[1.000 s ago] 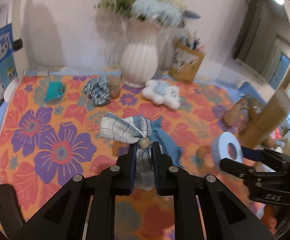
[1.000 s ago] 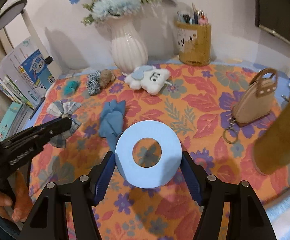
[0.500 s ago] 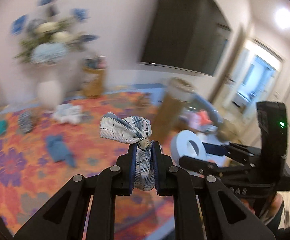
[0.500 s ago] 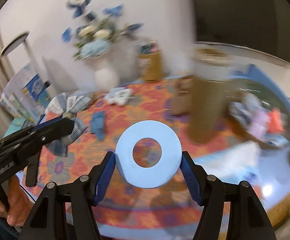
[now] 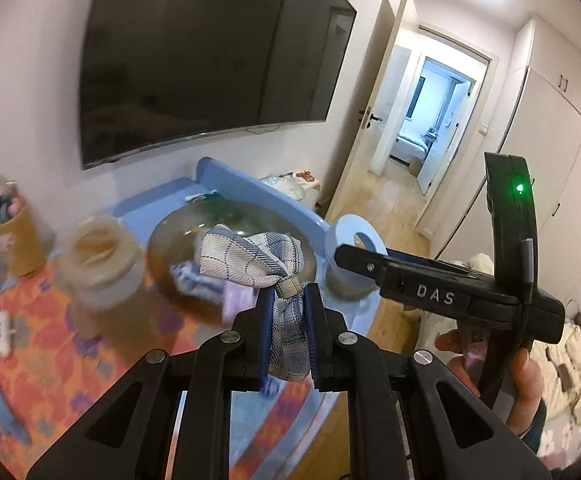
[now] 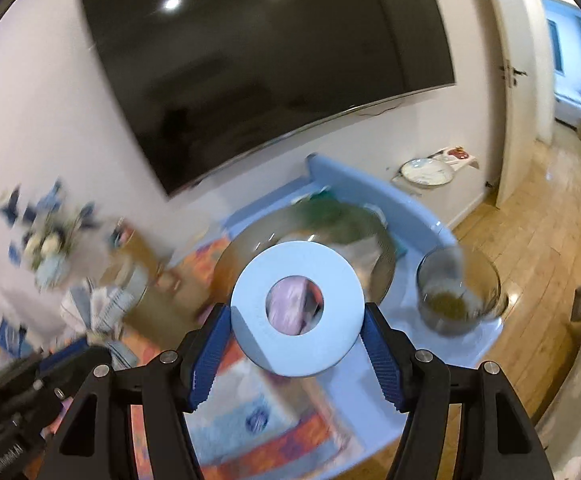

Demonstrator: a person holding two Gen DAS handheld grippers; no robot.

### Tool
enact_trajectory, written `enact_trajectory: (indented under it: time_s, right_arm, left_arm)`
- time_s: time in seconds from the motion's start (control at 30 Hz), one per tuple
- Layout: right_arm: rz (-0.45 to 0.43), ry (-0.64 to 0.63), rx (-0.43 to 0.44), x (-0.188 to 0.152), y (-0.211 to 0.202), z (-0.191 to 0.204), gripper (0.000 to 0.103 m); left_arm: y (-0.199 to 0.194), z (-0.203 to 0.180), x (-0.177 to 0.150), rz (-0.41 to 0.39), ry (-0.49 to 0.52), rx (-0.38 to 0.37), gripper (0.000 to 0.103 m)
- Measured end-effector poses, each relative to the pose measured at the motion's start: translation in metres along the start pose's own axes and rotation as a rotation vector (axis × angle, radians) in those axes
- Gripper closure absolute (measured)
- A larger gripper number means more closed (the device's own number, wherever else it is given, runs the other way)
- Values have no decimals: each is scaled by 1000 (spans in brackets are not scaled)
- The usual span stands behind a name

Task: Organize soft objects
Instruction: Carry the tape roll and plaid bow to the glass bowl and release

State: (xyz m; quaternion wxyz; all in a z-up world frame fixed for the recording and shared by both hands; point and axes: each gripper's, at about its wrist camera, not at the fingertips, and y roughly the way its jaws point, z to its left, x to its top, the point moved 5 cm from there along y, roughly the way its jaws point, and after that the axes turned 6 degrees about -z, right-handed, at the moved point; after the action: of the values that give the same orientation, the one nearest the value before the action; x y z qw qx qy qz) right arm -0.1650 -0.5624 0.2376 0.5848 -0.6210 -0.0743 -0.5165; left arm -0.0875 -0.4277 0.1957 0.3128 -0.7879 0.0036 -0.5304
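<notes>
Both grippers loaded, carrying soft items toward the big glass bowl

The plaid bow is pinched at its knot by the left gripper, jaws closed on the fabric, and it hangs in the air in front of the glass bowl. The pale blue ring is clamped by its sides in the right gripper, also above the table w/ the bowl just behind. Bowl seems to hold cloth items already, so probably this is the drop place. To do it well: bring each piece over the bowl's middle, not the rim, lower, then open; one gripper at a time, b/c the two tools are near each other. The small glass jar on the right stands near the bowl, so the right gripper should keep apart from it.
</notes>
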Motion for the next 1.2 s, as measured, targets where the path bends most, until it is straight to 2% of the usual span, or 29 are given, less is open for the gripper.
enact_trajectory:
  time_s: [0.1,0.2,0.37,0.4,0.43,0.47,0.5,0.57,0.73,0.97,1.07,1.2]
  right_arm:
    - [62,80,-24,18,33,-20,38]
    - [92,130,5,32,62,-29,38]
    - [85,134,-25,55,100,-34,36]
    - [72,137,-13,60,107,-37,33]
    - [72,149,-20,62,114,-41,31]
    - [84,158,-37,63,120,-44,31]
    - [101,167,-34,62,126,-46,31]
    - [117,177,13,61,129,-47,31]
    - [113,135,18,52,111,-40,31]
    - [84,60,47,39,54,-14,31]
    - [57,5,54,27,25,3,31]
    - [20,-91,85,2,-13,36,31]
  left_arm:
    - [29,1,8,-1,-3,46,91]
    - [58,5,6,22,-32,64,91]
    - [91,14,14,10,-20,104,86]
    - [97,16,16,5,-20,111,71]
    - [102,19,17,11,-28,123,61]
    - [107,24,17,17,-42,135,42]
    - [109,27,18,16,-59,136,34]
    - [108,28,16,8,-87,97,34]
    - [91,23,18,-20,-100,54,34]
    - [29,6,12,-65,-99,18,34]
    - [-13,5,3,-91,-93,29,34]
    - [-67,20,-14,-110,-75,98,34]
